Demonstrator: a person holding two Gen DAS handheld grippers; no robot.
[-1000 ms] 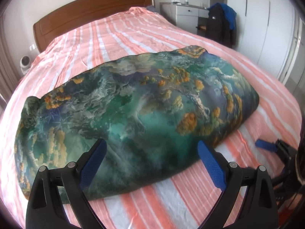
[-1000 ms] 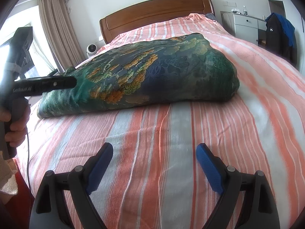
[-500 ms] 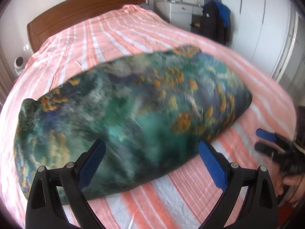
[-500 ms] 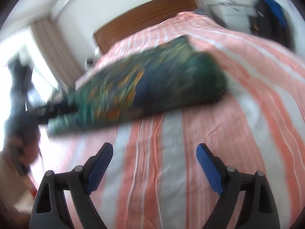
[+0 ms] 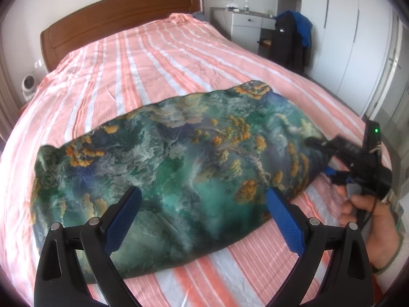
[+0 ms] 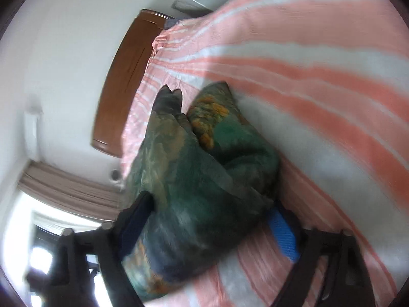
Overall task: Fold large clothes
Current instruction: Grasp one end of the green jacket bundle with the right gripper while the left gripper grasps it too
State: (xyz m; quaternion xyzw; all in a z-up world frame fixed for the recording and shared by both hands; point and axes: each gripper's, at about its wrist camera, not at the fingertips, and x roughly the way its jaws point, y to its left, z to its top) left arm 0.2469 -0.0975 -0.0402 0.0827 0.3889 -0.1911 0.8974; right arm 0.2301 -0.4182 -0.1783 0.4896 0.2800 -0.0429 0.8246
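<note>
While right gripper (image 6: 204, 220) straddles the folded garment's (image 5: 179, 163) end near the bed's (image 5: 158, 58) foot edge, unclosed; left gripper (image 5: 202, 215) spread, empty. Risk: thick layers slipping, fold collapsing.

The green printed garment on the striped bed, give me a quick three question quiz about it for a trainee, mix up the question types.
1. True or false: the left gripper is shut on the green printed garment.
2. Multiple choice: where is the right gripper? A) at the garment's end, fingers either side of the cloth; B) up at the wooden headboard; C) on the white dresser.
3. Fill in: the garment lies on a bedsheet striped pink and ____.

Key: 1 false, its fingers are spread wide and hold nothing; 2 A; 3 white.
</note>
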